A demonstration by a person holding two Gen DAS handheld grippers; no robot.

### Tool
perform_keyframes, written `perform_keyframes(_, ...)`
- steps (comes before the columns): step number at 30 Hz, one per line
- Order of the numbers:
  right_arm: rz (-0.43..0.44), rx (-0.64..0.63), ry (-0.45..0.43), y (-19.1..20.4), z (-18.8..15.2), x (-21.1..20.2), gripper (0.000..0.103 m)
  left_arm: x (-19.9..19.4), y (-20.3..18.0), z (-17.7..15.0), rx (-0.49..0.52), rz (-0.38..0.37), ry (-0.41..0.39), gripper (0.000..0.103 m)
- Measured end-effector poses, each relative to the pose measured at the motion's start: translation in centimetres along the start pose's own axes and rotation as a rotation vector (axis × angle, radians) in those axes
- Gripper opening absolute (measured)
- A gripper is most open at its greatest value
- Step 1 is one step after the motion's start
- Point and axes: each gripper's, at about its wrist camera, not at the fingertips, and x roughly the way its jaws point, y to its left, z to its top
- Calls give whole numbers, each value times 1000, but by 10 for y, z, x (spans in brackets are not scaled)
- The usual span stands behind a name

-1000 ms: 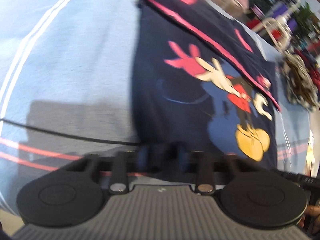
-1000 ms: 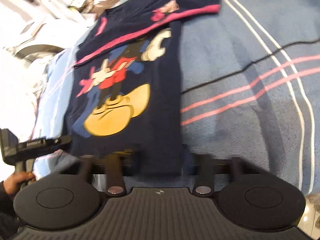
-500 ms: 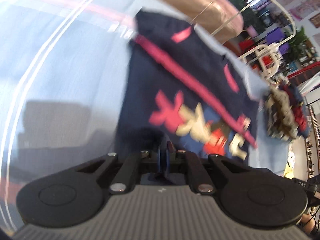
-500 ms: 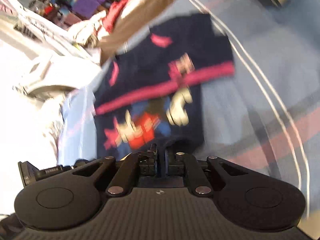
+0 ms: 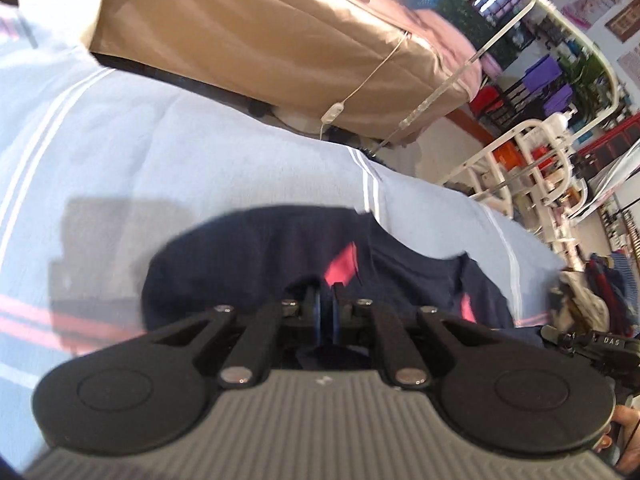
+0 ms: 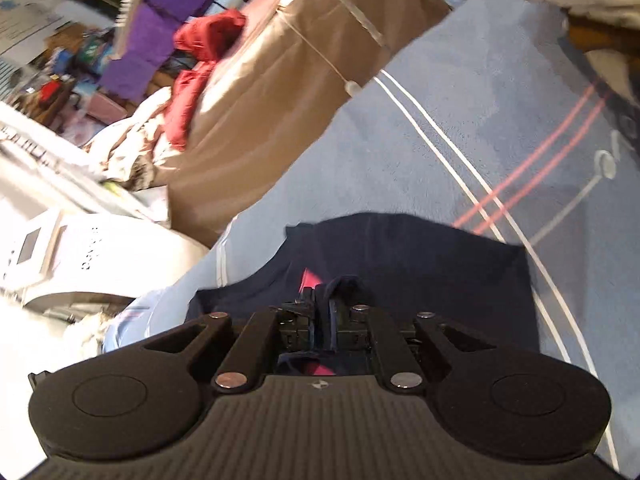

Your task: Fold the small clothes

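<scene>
A small navy shirt with pink trim lies on a light blue striped blanket. It also shows in the right wrist view. My left gripper is shut on the shirt's hem, with a fold of navy cloth pinched between the fingers. My right gripper is shut on the hem too, and cloth bunches up between its fingers. The lifted hem is carried over the far part of the shirt, so the cartoon print is hidden.
A tan covered bed or cushion with red clothes lies beyond the blanket. A white rack stands at the right. A white appliance is at the left. The blanket stretches beyond the shirt.
Both grippers closed on the shirt's near hem, lifted it and carried it forward over the shirt. The cartoon print, visible a second ago, is now covered.
</scene>
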Motion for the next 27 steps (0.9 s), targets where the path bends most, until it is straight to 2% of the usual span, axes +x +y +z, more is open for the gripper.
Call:
perform_keyframes(2,-39,-6,3,0,3,10,12,16,1,9,2,16,12,6)
perform_keyframes(4,-33,18,-7,-4,5,15,13,26,3,15,5,29,4,11)
perform_keyframes(7,-59,-3,-37,-4,11,18,15,34,11,28,-9,62,-21,26)
perform_keyframes(8,-72,-28,-48,-3,12,17,22,34,14,31,-8,76,-29,33)
perform_keyframes(9,-86,-46,-62,-3,13,16,34,31,14,33,10,89,-37,40)
perform_keyframes(11,-100,-76,-86,0,14,9,39,20,6,32,96,110,-58,50)
perform_keyframes(13,-99,-153,-119,11,9,-4,43,6,-10,21,230,117,-56,52)
perform_keyframes(16,-74,-418,-137,44,-20,-24,49,-10,-39,-18,479,113,-24,51)
perform_keyframes(18,-14,-620,-64,66,-50,-26,49,-12,-57,-49,609,83,26,50)
perform_keyframes(20,32,-756,41,76,-82,-19,47,-6,-73,-77,697,41,94,49)
perform_keyframes(22,3,-881,135,80,-113,-3,47,7,-84,-101,770,29,137,48)
perform_keyframes(24,-27,-970,175,81,-137,13,47,26,-90,-109,799,51,134,47)
perform_keyframes(27,-66,-975,204,81,-145,39,47,51,-86,-102,770,111,102,47)
